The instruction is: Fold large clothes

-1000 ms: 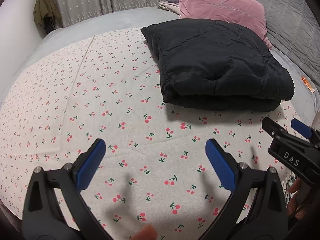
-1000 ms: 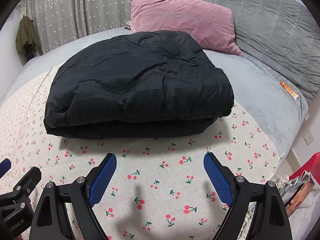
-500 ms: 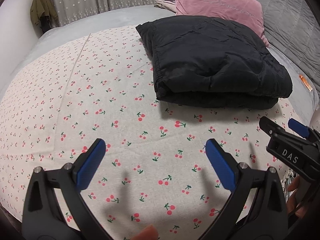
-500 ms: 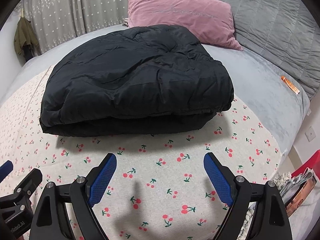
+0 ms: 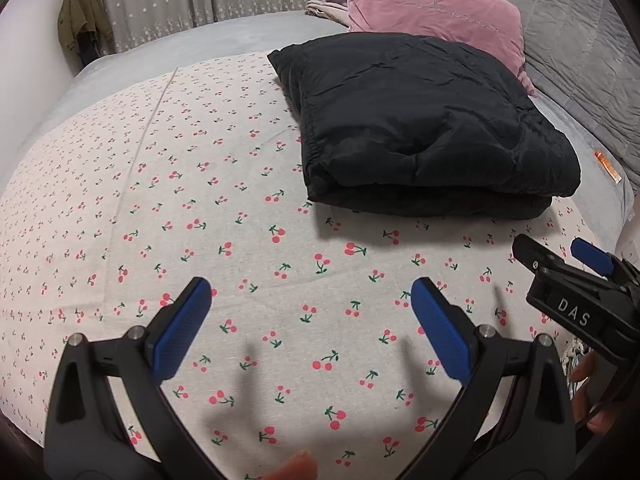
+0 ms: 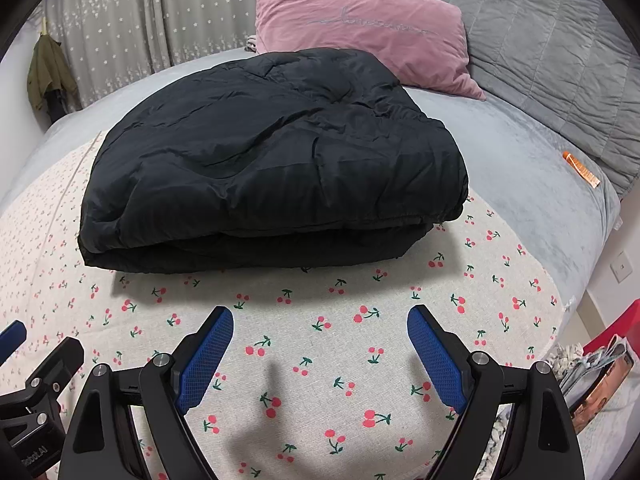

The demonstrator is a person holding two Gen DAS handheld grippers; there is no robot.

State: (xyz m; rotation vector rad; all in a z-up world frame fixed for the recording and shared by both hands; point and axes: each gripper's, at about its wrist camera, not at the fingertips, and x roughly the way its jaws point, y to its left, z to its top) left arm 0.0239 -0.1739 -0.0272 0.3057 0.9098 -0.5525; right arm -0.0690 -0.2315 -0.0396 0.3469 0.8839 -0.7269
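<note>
1. Hovering low over the cherry-print sheet [image 6: 320, 360], the right gripper [image 6: 320, 344] has its jaws spread wide with nothing between them; the left gripper [image 5: 312, 320] beside it is likewise wide apart and empty.
2. Just beyond both grippers lies the black jacket [image 6: 272, 160], folded into a thick, roughly square bundle with its doubled edge facing them.
3. The folding looks finished or nearly so: no sleeve or hem trails loose from the bundle.
4. Any next move would likely be a tidy-up, pressing the puffy top flatter or squaring a corner, which calls for reaching forward to the bundle's near edge; the padded cloth may spring back.
5. The sheet covers the near part of a grey bed [image 6: 500, 152].
6. Behind the jacket rests a pink pillow [image 6: 360, 40] against a grey quilt [image 6: 540, 40].
7. Farthest off, a star-patterned curtain [image 6: 160, 20] hangs, with an olive garment [image 6: 48, 72] beside it.
</note>
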